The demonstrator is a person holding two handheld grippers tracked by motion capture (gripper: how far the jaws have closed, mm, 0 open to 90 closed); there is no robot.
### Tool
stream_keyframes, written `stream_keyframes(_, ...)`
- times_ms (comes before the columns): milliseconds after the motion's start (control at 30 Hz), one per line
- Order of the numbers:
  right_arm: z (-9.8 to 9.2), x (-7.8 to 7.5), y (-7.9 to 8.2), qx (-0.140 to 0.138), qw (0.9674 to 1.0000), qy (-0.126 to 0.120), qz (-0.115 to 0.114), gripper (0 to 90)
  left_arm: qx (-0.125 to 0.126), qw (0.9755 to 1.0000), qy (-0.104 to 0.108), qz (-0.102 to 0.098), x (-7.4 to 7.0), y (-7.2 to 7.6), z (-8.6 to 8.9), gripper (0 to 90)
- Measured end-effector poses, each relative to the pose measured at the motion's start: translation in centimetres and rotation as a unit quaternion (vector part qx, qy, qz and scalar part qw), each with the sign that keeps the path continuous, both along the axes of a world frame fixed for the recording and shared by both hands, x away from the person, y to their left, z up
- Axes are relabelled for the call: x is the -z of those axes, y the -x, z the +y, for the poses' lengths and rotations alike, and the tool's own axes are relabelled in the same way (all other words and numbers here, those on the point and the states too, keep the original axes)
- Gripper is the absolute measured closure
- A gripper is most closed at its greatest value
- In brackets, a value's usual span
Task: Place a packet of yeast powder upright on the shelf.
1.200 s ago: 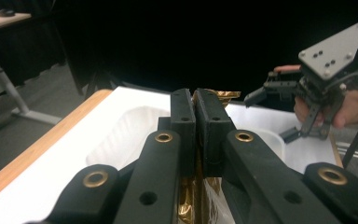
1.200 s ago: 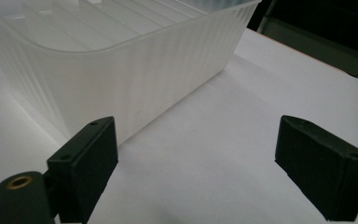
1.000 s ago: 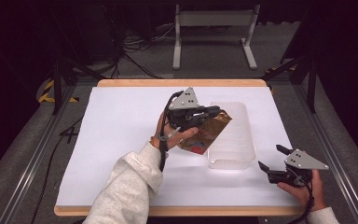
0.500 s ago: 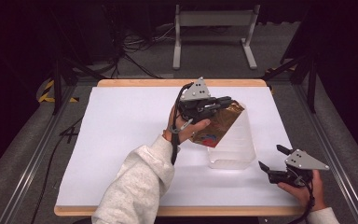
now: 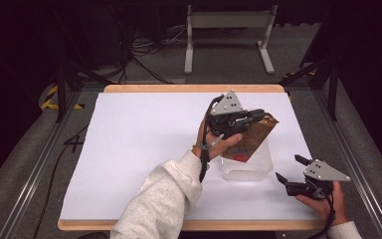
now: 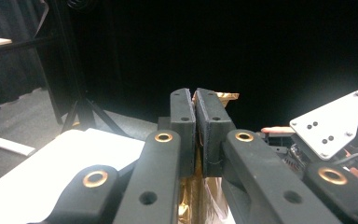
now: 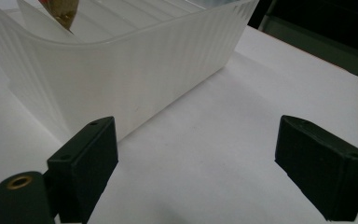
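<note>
Gold pouch (image 5: 251, 139) hangs tilted above the clear ribbed bin (image 5: 248, 167), pinched at its top edge by the left gripper (image 5: 251, 119); jaws pressed together on the foil, seen close in the left gripper view (image 6: 195, 128). Pouch's lower corner dips inside the bin's mouth, visible past the rim in the right gripper view (image 7: 65, 14); can't tell if it touches the bin floor. Bin (image 7: 135, 70) sits on the white table sheet (image 5: 139, 149), toward the sheet's right half, nothing else inside that shows. Right gripper (image 5: 291, 172) rests low on the sheet just right of the bin, near the sheet's front-right corner, jaws spread wide with bare sheet between them, holding nothing. Left of the bin: wide open sheet, only the person's sleeve (image 5: 164, 199) crossing it. Behind the bin: free sheet up to the wooden table edge (image 5: 189, 88). Beyond that, dark floor, cables, a white stand (image 5: 226, 35).
</note>
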State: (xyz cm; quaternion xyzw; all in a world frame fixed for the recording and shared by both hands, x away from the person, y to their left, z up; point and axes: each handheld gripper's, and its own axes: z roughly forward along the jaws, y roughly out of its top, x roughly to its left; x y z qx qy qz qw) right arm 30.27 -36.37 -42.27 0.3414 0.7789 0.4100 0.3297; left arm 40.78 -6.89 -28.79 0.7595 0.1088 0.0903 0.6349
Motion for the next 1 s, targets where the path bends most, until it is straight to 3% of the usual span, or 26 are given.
stream_keyframes(133,0.0,0.0,0.0,-0.001,1.0,0.002,0.001,13.6,-0.004,0.9998,0.014,0.011,0.8,0.2,-0.8,86.5)
stream_keyframes(367,0.1,0.0,0.0,-0.001,1.0,0.002,0.001,13.5,-0.009,0.9994,0.018,0.028,2.4,-0.1,-1.3,86.4)
stream_keyframes(600,0.1,0.0,0.0,-0.002,1.0,0.003,0.001,13.5,0.004,0.999,0.024,0.037,4.1,-0.3,-0.7,86.3)
stream_keyframes(1000,0.2,0.0,0.0,-0.002,1.0,0.004,0.002,13.5,0.005,0.9988,0.008,0.048,6.1,-0.5,1.2,86.2)
